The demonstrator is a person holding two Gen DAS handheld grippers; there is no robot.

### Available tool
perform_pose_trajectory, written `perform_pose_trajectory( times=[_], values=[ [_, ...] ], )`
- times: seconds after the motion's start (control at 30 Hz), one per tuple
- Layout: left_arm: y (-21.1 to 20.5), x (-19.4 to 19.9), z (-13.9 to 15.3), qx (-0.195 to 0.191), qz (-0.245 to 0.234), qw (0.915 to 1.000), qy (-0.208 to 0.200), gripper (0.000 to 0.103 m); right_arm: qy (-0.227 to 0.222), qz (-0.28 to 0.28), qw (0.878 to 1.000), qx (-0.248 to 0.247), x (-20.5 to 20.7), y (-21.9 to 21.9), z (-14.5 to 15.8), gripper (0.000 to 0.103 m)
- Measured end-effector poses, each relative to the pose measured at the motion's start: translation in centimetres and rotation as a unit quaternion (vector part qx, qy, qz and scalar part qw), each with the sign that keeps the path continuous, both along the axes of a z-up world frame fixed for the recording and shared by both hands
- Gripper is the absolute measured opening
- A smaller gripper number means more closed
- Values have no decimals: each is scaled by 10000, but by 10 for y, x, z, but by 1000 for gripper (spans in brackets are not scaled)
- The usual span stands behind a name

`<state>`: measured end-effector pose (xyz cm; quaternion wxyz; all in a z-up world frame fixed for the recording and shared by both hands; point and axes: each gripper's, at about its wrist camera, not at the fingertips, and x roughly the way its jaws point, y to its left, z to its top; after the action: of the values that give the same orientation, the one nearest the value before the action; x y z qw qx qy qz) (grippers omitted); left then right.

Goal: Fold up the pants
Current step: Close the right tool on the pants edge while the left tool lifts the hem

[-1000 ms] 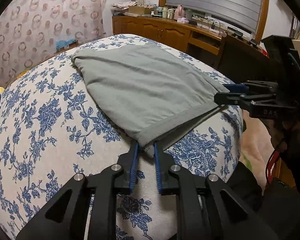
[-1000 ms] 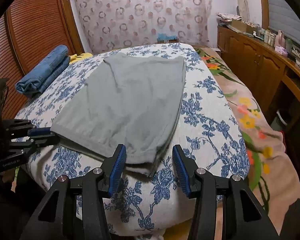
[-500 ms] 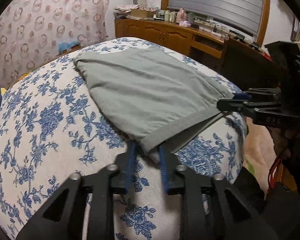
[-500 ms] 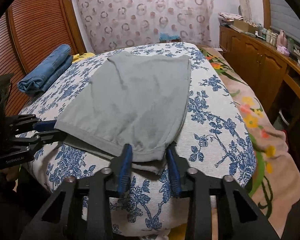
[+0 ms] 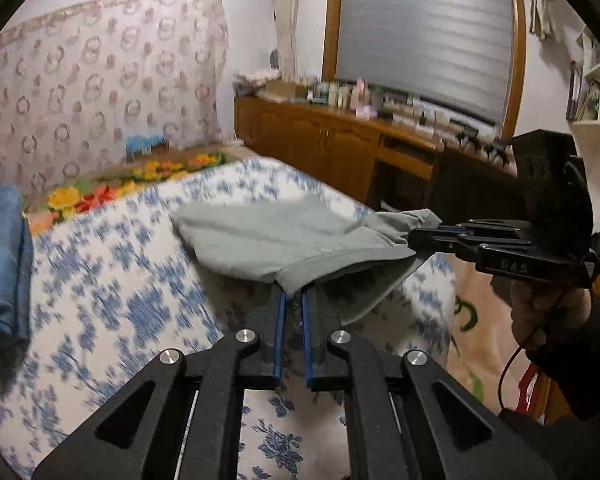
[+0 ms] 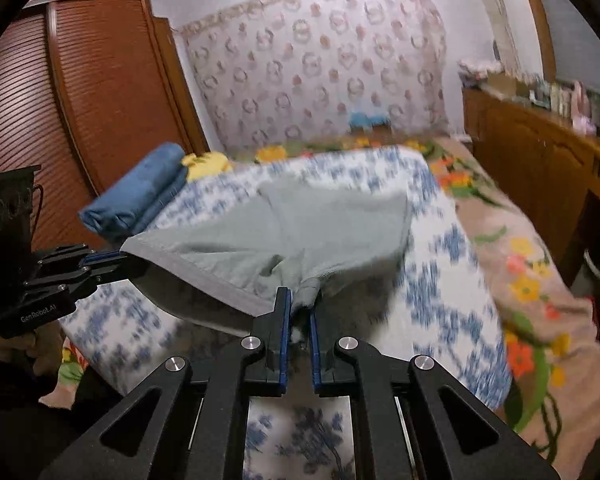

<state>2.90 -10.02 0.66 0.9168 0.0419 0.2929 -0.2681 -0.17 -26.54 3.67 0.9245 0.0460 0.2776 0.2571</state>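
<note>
Left gripper (image 5: 293, 300): lower centre of the left wrist view, blue pads nearly together, pinching one corner of the hem of the gray pants (image 5: 284, 236); at left centre of the right wrist view (image 6: 118, 260), holding the same corner.
Right gripper (image 6: 300, 304): lower centre of its own view, pads closed on a bunched corner of the gray pants (image 6: 284, 232); at right centre of the left wrist view (image 5: 428, 234), cloth gathered in its tips.
Pants position: near hem raised between the two grippers and hanging clear of the floral bedspread (image 5: 120, 304); far part lying on the bed at frame centre.
Hidden: the fabric inside each grip is covered by the pads; the underside of the raised hem is in shadow.
Hard to make out: bedspread pattern and pants edges are smeared by motion blur in both views.
Cut off: folded blue garment (image 6: 140, 196) at centre left of the right wrist view; it runs off the left edge of the left wrist view.
Background: wooden dresser (image 5: 340, 140) at upper right, small items on top too blurred to name.
</note>
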Motion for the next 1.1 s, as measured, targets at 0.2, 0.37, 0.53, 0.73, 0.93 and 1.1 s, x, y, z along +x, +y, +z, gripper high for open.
perform_pose_trajectory(
  times=[0.2,0.37,0.53,0.73,0.93,1.1],
  values=[
    [26,4,22,-139,227,9994,-218,8,-457,269,9986,-12,0,16,32,8],
    [43,17,6,-184,370,9991,-36,8,-314,491,9983,-80,14,33,17,8],
    [49,36,-15,-210,451,9985,235,8,-7,576,9982,-137,43,38,2,8],
    [52,60,-9,-220,508,9982,246,8,3,759,9970,-179,76,53,24,8],
    [59,100,39,-126,620,9977,-231,8,-651,856,9936,-337,120,72,73,8],
    [63,146,77,178,857,9943,-604,8,-1020,921,9899,-363,173,95,108,8]
  ],
)
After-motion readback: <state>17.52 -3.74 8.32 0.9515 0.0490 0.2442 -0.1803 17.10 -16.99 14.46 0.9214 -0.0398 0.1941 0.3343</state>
